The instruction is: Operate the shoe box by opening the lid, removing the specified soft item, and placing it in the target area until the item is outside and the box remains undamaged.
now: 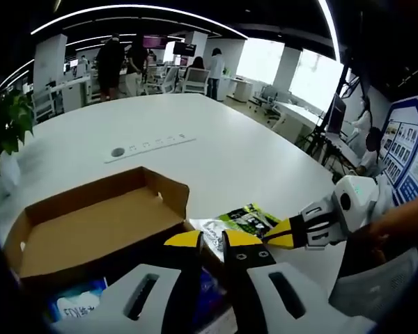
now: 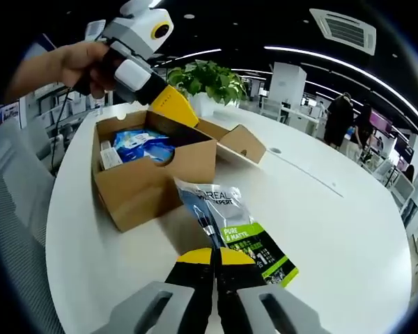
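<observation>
Nearest in the right gripper view, the right gripper (image 2: pixel 212 256), jaws pressed together on the near edge of the soft packet (image 2: pixel 233 226), a silver pouch with a green-and-black label lying flat on the white desk (image 2: pixel 348 229), outside the shoe box (image 2: pixel 150 177) and just beside its front wall. Behind it, the open cardboard box with lid (image 2: pixel 240 142) folded back, blue-and-white packets (image 2: pixel 143 146) inside, their print too small to read. Above the box, the left gripper (image 2: pixel 173 106) held by a hand (image 2: pixel 80 66), yellow jaws poised at the rim, tips hidden against the cardboard, so gap impossible to judge there. In the left gripper view, the left gripper (image 1: pixel 210 243) with jaws close together over the box edge; whether closed on anything, cannot tell. Beyond, the flat lid (image 1: pixel 90 229), part of the packet (image 1: pixel 240 219), and the right gripper (image 1: pixel 292 233) entering from the right, its jaw tips at the packet. A potted plant (image 2: pixel 209 83) at the desk's far edge; people distant and blurred.
</observation>
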Demonstrator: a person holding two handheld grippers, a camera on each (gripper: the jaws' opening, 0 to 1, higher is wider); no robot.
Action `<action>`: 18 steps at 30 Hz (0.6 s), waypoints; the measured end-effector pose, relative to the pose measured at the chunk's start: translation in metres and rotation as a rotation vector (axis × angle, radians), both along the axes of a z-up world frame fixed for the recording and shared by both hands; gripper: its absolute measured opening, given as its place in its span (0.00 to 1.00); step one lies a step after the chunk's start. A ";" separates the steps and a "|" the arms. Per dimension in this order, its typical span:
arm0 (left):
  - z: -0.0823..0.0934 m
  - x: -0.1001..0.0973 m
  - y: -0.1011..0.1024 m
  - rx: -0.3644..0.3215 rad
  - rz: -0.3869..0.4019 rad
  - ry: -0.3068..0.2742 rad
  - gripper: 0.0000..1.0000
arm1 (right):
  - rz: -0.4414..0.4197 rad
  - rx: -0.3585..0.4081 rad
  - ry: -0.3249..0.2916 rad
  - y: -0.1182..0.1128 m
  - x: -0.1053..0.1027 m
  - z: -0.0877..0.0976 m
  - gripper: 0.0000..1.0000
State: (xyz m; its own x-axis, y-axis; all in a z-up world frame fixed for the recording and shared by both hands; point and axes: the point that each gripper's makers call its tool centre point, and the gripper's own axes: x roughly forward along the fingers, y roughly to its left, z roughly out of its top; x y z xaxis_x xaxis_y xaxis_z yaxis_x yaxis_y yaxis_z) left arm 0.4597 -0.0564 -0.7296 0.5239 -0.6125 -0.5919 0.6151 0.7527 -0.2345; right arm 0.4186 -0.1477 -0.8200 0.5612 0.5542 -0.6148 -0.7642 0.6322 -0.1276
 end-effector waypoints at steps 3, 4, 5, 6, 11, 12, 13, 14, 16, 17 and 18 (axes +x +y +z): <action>0.003 0.000 0.005 -0.005 0.011 -0.004 0.10 | 0.015 -0.022 0.007 -0.001 -0.001 -0.004 0.00; 0.004 -0.001 0.008 -0.006 0.014 -0.005 0.10 | 0.023 -0.041 0.008 -0.003 0.000 -0.007 0.00; 0.005 -0.001 0.010 -0.005 0.017 -0.006 0.10 | 0.030 -0.046 0.015 -0.003 -0.001 -0.009 0.00; 0.005 -0.001 0.013 -0.003 0.019 -0.008 0.11 | 0.040 -0.052 0.017 -0.004 -0.001 -0.011 0.00; 0.006 -0.003 0.031 0.002 0.044 -0.009 0.11 | 0.045 -0.090 0.032 -0.008 -0.001 -0.019 0.00; 0.006 -0.004 0.034 0.003 0.049 -0.008 0.11 | 0.044 -0.092 0.033 -0.009 -0.001 -0.020 0.00; 0.006 -0.005 0.039 0.001 0.058 -0.007 0.11 | 0.041 -0.095 0.034 -0.010 0.000 -0.020 0.00; 0.006 -0.005 0.042 0.000 0.063 -0.006 0.11 | 0.040 -0.100 0.036 -0.010 0.000 -0.022 0.00; 0.006 -0.006 0.048 -0.003 0.075 -0.004 0.12 | 0.038 -0.114 0.037 -0.012 0.000 -0.023 0.00; 0.007 -0.006 0.052 -0.004 0.082 -0.005 0.12 | 0.037 -0.114 0.038 -0.012 0.000 -0.024 0.00; 0.008 -0.007 0.055 -0.004 0.087 -0.007 0.12 | 0.037 -0.115 0.039 -0.012 0.001 -0.024 0.00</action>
